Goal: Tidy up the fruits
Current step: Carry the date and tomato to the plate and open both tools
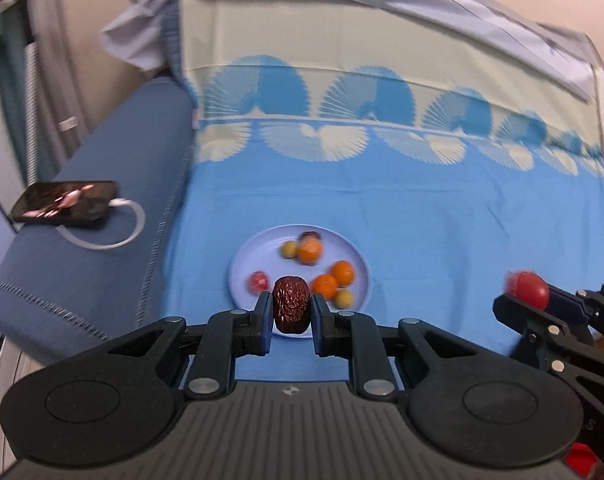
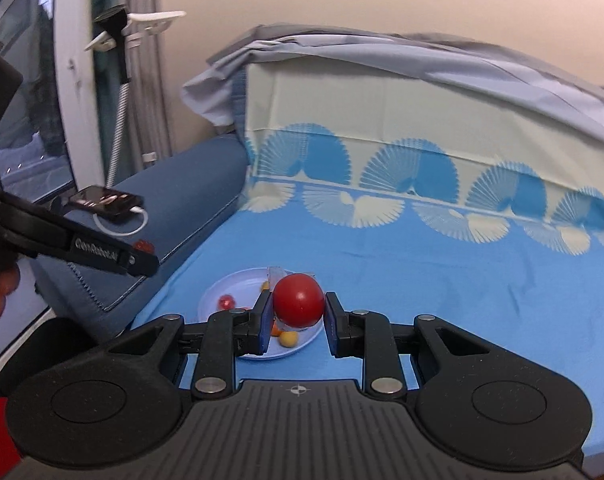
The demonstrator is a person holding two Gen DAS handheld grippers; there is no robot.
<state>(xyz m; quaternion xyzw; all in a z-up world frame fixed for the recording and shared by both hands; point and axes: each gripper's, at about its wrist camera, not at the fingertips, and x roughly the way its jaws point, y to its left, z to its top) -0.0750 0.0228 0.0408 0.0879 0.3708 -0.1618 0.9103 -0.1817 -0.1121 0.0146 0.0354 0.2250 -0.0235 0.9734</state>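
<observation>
A pale blue plate (image 1: pixel 262 248) lies on the blue bedspread and holds several small fruits: oranges (image 1: pixel 342 272), yellow ones (image 1: pixel 289 249) and a red one (image 1: pixel 258 281). My left gripper (image 1: pixel 291 312) is shut on a wrinkled brown date (image 1: pixel 290 304), held just above the plate's near rim. My right gripper (image 2: pixel 296 312) is shut on a red tomato (image 2: pixel 298 300), held above the plate (image 2: pixel 238 284). In the left wrist view the right gripper and its tomato (image 1: pixel 528 288) sit to the right of the plate. The left gripper's body (image 2: pixel 82 252) shows at the left of the right wrist view.
A phone (image 1: pixel 68 202) with a white cable lies on the dark blue cushion (image 1: pixel 114 184) to the left. A patterned pillow (image 1: pixel 382 80) under grey cloth stands behind the plate. A small red fruit (image 2: pixel 144 245) rests on the cushion's edge.
</observation>
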